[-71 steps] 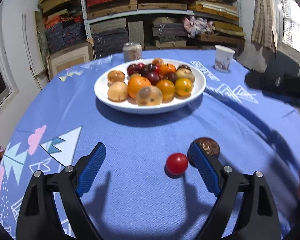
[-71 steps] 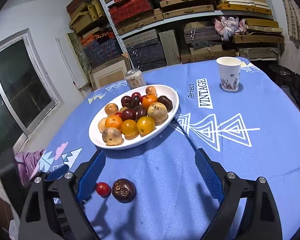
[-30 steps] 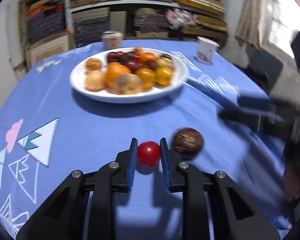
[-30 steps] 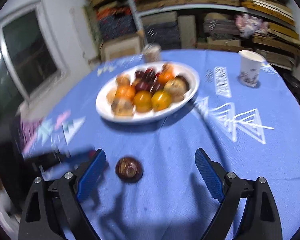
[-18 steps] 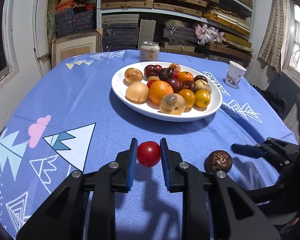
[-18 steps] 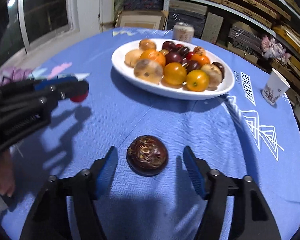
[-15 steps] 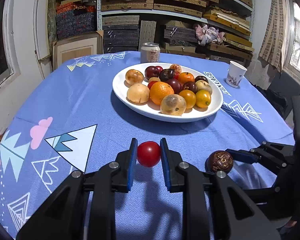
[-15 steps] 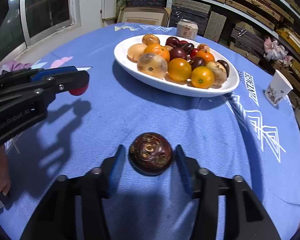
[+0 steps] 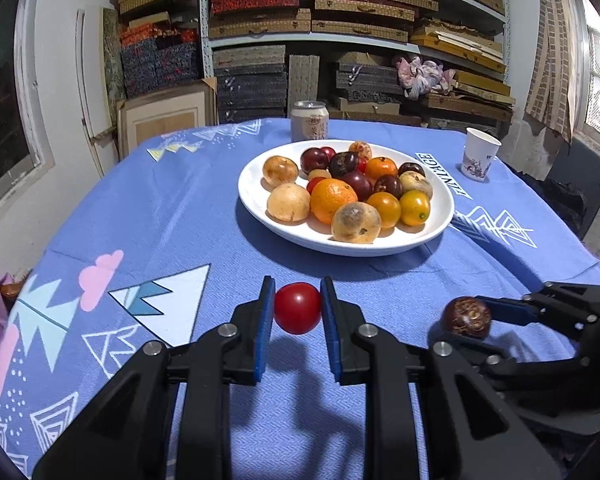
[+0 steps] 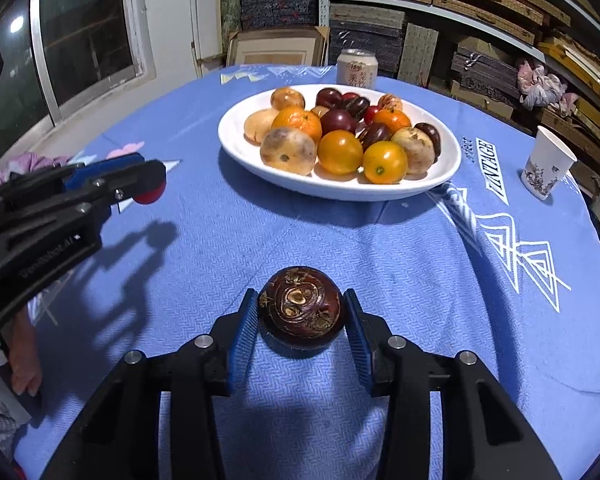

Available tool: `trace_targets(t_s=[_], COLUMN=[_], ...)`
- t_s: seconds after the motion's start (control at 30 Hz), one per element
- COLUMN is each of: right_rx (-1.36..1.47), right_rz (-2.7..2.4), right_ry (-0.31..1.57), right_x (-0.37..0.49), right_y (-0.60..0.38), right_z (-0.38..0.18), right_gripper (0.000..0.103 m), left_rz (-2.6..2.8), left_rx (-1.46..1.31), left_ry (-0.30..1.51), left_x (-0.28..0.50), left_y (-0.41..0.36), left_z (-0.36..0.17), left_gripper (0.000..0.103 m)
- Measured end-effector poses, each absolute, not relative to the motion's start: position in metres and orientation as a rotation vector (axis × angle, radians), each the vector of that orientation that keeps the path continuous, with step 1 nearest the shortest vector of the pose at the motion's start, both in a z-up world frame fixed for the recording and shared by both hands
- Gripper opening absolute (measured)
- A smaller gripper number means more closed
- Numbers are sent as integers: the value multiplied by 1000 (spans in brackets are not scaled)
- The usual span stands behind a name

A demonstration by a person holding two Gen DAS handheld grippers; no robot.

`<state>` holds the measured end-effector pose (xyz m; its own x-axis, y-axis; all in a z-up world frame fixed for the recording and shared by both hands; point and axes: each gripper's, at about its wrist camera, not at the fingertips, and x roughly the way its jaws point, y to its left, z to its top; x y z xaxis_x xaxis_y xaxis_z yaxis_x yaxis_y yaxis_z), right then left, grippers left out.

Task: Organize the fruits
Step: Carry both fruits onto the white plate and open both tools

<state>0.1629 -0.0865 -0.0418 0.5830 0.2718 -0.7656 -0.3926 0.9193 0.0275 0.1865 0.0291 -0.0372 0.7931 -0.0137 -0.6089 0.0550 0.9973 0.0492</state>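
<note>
Left claw (image 9: 297, 307) clamps tomato (image 9: 297, 308), right claw (image 10: 300, 314) mangosteen (image 10: 301, 313), over blue tablecloth (image 9: 160, 216).

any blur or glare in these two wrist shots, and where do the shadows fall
Left wrist view: sharp, no motion blur; fisheye bends the shelves, the window at the right edge is blown out, and the white plate casts a dark shadow toward the camera. Right wrist view: also sharp; the left gripper and its red tomato throw a hard shadow onto the blue tablecloth, and a lamp reflects in the dark window.
</note>
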Motion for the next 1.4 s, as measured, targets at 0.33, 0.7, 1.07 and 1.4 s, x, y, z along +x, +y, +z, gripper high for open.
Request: trace_targets(t_s=[0.33, 0.7, 1.07, 1.4], right_rx=[-53, -25, -16, -32], right_rz=[299, 309, 307, 307], right_ry=[748, 778, 772, 801], right_x=[231, 312, 338, 362], right_y=[-101, -82, -79, -79], right_z=[20, -1, -11, -18], right_gripper=[44, 44, 44, 45], left_rz=[-57, -38, -47, -49], left_rx=[3, -55, -17, 6], left_ry=[648, 734, 742, 732], left_x=[267, 360, 389, 407], left_y=[27, 35, 23, 17], left_z=[-1, -28, -41, -43], left_gripper=[22, 23, 23, 26])
